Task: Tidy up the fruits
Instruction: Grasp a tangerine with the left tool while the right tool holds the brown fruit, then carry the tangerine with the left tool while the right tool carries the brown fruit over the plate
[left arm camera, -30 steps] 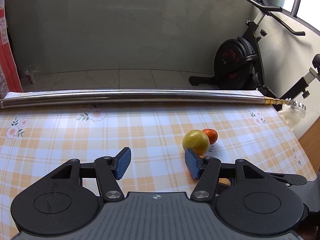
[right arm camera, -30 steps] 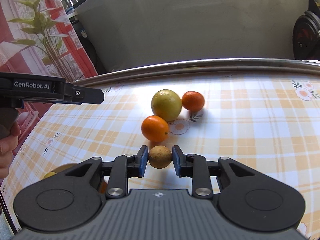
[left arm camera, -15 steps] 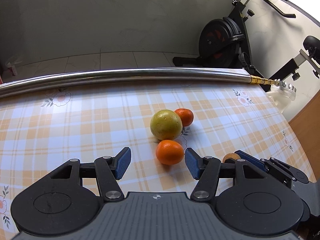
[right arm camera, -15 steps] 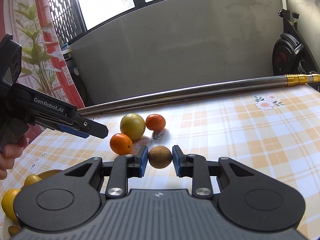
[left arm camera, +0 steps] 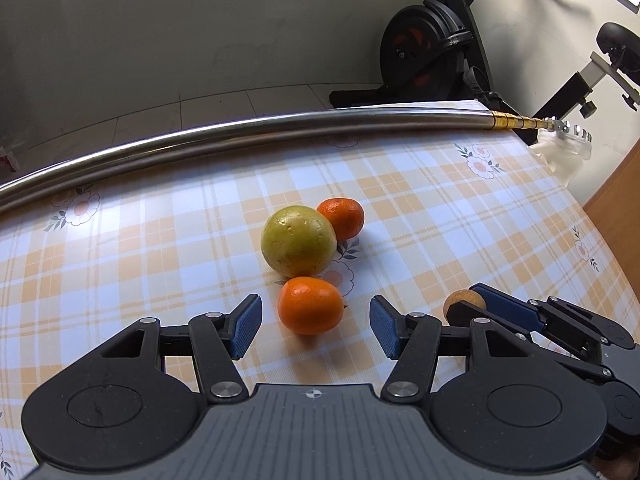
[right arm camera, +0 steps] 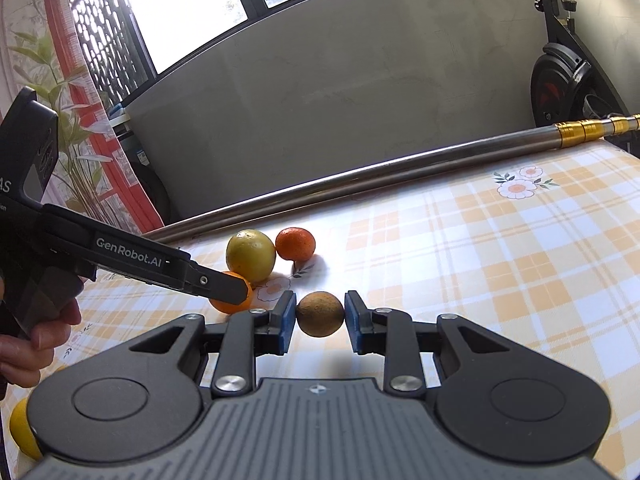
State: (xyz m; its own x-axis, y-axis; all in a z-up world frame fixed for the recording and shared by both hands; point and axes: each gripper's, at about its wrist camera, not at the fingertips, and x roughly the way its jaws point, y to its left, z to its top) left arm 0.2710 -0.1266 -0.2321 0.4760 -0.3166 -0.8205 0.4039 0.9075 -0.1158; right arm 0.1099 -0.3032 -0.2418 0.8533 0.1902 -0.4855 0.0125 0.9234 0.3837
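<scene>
My left gripper (left arm camera: 316, 322) is open with a near orange (left arm camera: 310, 305) between its blue pads, untouched. Behind it sit a yellow-green round fruit (left arm camera: 298, 246) and a second orange (left arm camera: 342, 217), touching each other. My right gripper (right arm camera: 320, 319) holds a small brown round fruit (right arm camera: 320, 314) between its pads; thin gaps show beside it, so the grip looks loosened. That fruit also shows in the left wrist view (left arm camera: 464, 301). In the right wrist view the left gripper (right arm camera: 224, 292) hides part of the near orange (right arm camera: 229, 305).
A checked flowered tablecloth (left arm camera: 460, 216) covers the table. A steel pole (left arm camera: 248, 136) lies along its far edge. An exercise bike (left arm camera: 432, 48) stands behind. A yellow fruit (right arm camera: 22, 428) lies at the lower left of the right wrist view.
My left gripper has moved forward and right until the near orange lies between its open pads. My right gripper's pads have opened slightly around the brown fruit.
</scene>
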